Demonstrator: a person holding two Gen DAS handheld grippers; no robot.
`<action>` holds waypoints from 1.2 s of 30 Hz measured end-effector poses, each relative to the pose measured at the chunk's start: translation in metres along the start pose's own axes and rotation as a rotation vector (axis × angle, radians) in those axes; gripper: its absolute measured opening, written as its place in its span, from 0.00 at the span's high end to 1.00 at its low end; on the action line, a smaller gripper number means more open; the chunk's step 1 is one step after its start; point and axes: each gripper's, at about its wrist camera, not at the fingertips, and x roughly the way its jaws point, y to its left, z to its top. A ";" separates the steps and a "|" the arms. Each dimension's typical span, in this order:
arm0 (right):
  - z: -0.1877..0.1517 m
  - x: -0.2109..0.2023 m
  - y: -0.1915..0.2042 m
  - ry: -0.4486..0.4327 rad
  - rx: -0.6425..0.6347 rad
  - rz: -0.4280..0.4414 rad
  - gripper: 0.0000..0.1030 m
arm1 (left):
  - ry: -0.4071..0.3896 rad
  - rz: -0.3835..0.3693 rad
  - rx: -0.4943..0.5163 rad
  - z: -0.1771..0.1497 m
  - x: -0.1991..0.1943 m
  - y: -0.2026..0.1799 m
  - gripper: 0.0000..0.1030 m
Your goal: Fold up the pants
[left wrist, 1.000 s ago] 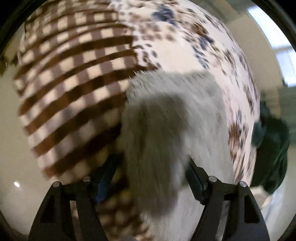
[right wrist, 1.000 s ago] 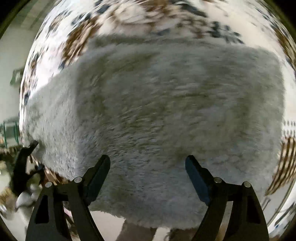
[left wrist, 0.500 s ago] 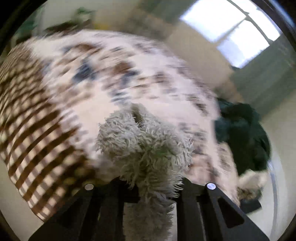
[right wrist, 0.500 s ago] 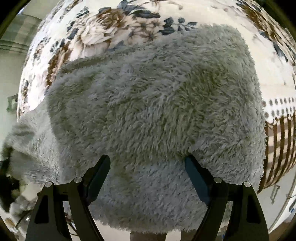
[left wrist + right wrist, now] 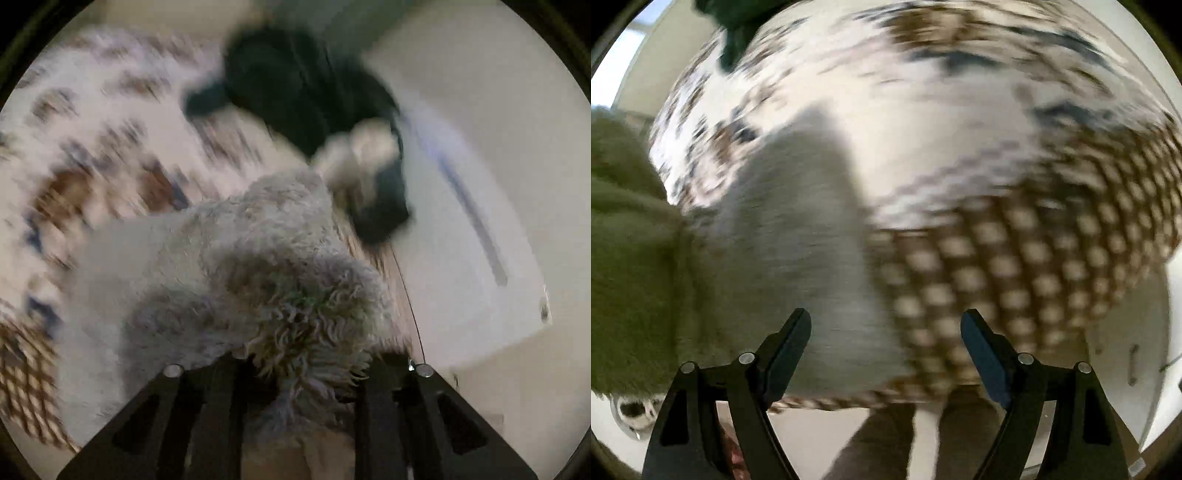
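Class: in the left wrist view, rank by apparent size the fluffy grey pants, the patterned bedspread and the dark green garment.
1. Fluffy grey pants, though nearness to the camera enlarges them.
2. Patterned bedspread, similar in visible area, so unsure.
3. Dark green garment, clearly smallest.

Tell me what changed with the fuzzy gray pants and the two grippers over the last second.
The left gripper closed on the gray pants and is swinging them toward the dark clothes. The right gripper stayed open; the pants slid left in its view.

Motion blur is smearing the bedspread (image 5: 960, 155) pattern in both views; fleece pants (image 5: 280, 280) are hiding the left claw's (image 5: 306, 373) fingertips.
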 end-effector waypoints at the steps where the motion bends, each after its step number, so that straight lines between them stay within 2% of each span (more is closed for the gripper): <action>1: 0.000 -0.001 -0.015 -0.003 0.015 -0.007 0.17 | 0.045 0.010 0.019 -0.001 0.010 -0.010 0.67; 3: 0.000 -0.004 -0.050 -0.004 0.055 -0.002 0.17 | 0.103 -0.021 0.066 -0.006 0.018 -0.027 0.44; 5: 0.001 -0.009 -0.078 -0.004 0.113 0.030 0.10 | 0.097 -0.016 0.080 -0.005 0.010 -0.028 0.26; 6: 0.001 -0.012 -0.087 -0.005 0.134 0.053 0.10 | 0.091 0.019 0.083 0.000 0.004 -0.022 0.22; 8: 0.005 -0.015 -0.099 -0.014 0.182 0.145 0.09 | 0.074 0.103 0.073 0.008 -0.005 -0.004 0.22; 9: 0.007 -0.018 -0.101 -0.019 0.192 0.191 0.04 | 0.071 0.140 0.071 0.006 -0.007 0.000 0.22; 10: 0.009 -0.019 -0.100 -0.025 0.199 0.244 0.00 | 0.067 0.207 0.054 0.013 -0.008 0.021 0.22; 12: 0.019 -0.011 -0.085 -0.021 0.186 0.363 0.00 | 0.055 0.299 0.007 0.020 -0.013 0.057 0.22; 14: 0.031 0.008 -0.065 0.018 0.157 0.419 0.00 | 0.048 0.374 -0.033 0.022 -0.010 0.092 0.22; 16: 0.043 0.034 -0.046 0.066 0.160 0.453 0.00 | 0.052 0.415 -0.079 0.025 -0.003 0.128 0.22; 18: 0.054 0.063 -0.039 0.126 0.209 0.483 0.00 | 0.073 0.422 -0.122 0.033 0.009 0.157 0.22; 19: 0.059 0.078 -0.038 0.172 0.249 0.495 0.14 | 0.084 0.424 -0.142 0.036 0.015 0.166 0.22; 20: 0.063 0.085 -0.037 0.181 0.270 0.512 0.58 | 0.097 0.423 -0.164 0.039 0.022 0.177 0.22; 22: 0.070 0.078 -0.023 0.125 0.243 0.466 0.67 | 0.117 0.392 -0.184 0.045 0.035 0.188 0.22; 23: 0.074 0.058 -0.017 0.044 0.208 0.457 0.71 | 0.120 0.375 -0.186 0.048 0.041 0.191 0.22; 25: 0.079 0.028 -0.008 -0.076 0.165 0.459 0.71 | 0.142 0.351 -0.184 0.052 0.052 0.194 0.22; 26: 0.083 0.021 -0.007 -0.110 0.138 0.420 0.71 | 0.153 0.351 -0.178 0.053 0.058 0.194 0.22; 27: 0.088 0.021 -0.005 -0.112 0.113 0.366 0.68 | 0.165 0.361 -0.172 0.053 0.062 0.193 0.22; 28: 0.092 0.026 -0.004 -0.080 0.094 0.306 0.60 | 0.164 0.378 -0.171 0.055 0.061 0.191 0.22; 29: 0.094 0.037 -0.009 -0.015 0.100 0.267 0.58 | 0.155 0.380 -0.163 0.056 0.058 0.186 0.22; 30: 0.092 0.040 -0.017 0.011 0.130 0.268 0.56 | 0.140 0.376 -0.139 0.058 0.052 0.176 0.22; 32: 0.077 0.029 -0.042 -0.009 0.220 0.329 0.42 | 0.125 0.388 -0.075 0.063 0.047 0.154 0.22; 33: 0.069 0.022 -0.053 -0.019 0.253 0.353 0.32 | 0.119 0.372 -0.034 0.067 0.045 0.137 0.22; 34: 0.057 0.018 -0.065 -0.020 0.302 0.369 0.27 | 0.119 0.358 -0.007 0.072 0.048 0.124 0.22; 36: 0.032 0.023 -0.088 0.022 0.411 0.407 0.26 | 0.142 0.313 0.023 0.079 0.063 0.103 0.22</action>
